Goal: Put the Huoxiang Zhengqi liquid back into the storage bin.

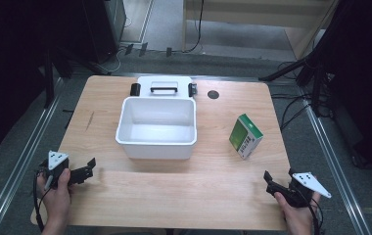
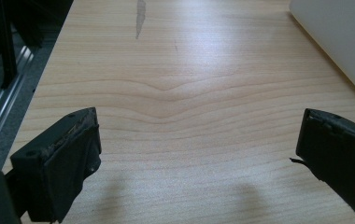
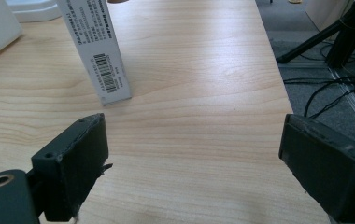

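A white open bin [image 1: 156,128] stands at the middle of the wooden table [image 1: 208,186], its lid [image 1: 164,88] with a black handle lying behind it. A green and white carton [image 1: 245,136] stands upright to the right of the bin; the right gripper view shows its barcoded side [image 3: 102,56] just ahead and left. My left gripper [image 1: 87,169] rests at the table's near left, jaws wide apart with nothing between them [image 2: 199,135]. At the near right my right gripper [image 1: 272,180] is open too, only bare wood between its jaws [image 3: 192,149].
A small dark round spot [image 1: 213,94] marks the table behind the carton. The bin's white wall [image 2: 344,42] shows at the upper right of the left gripper view. Tripod legs and cables [image 1: 301,68] stand on the floor to the right, a metal rail [image 1: 22,156] to the left.
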`<state>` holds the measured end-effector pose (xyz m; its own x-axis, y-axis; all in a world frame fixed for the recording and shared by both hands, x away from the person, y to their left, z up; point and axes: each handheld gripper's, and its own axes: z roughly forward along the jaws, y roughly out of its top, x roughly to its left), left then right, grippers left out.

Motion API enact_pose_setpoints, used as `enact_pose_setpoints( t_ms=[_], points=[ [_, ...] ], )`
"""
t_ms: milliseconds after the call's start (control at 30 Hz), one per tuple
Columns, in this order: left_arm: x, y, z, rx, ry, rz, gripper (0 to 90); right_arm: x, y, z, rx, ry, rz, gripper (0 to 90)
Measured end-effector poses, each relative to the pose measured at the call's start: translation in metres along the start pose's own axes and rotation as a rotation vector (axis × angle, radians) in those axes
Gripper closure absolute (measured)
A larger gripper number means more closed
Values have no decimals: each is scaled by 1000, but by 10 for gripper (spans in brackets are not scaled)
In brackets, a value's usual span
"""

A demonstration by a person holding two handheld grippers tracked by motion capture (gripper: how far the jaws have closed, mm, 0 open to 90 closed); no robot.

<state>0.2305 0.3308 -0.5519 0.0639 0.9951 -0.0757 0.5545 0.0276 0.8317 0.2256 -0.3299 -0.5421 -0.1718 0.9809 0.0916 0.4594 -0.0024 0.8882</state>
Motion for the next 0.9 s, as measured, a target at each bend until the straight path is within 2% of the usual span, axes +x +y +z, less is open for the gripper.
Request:
enact_pose_setpoints(
  t_ms=[133, 233, 500, 700, 767, 900],
  points=[
    [2, 0, 0, -4, -9, -16, 9, -1, 0, 2, 2, -22, 14, 74],
    [2, 0, 0, -3, -7, -15, 9, 0, 0, 1, -4, -29, 7, 122],
    [2, 0, 0, -3, -4, -16, 9, 2, -1, 2, 8, -24, -3, 120],
    [1, 0, -1, -1, 1, -12, 9, 3, 0, 2, 16, -7, -14, 124],
    [1, 0, -1, -2, 2, -12, 9, 3, 1, 0, 18, 9, 6, 125],
    [1, 0, -1, -4, 0, -11, 9, 3, 1, -1, 31, 22, -3, 126]
  ],
)
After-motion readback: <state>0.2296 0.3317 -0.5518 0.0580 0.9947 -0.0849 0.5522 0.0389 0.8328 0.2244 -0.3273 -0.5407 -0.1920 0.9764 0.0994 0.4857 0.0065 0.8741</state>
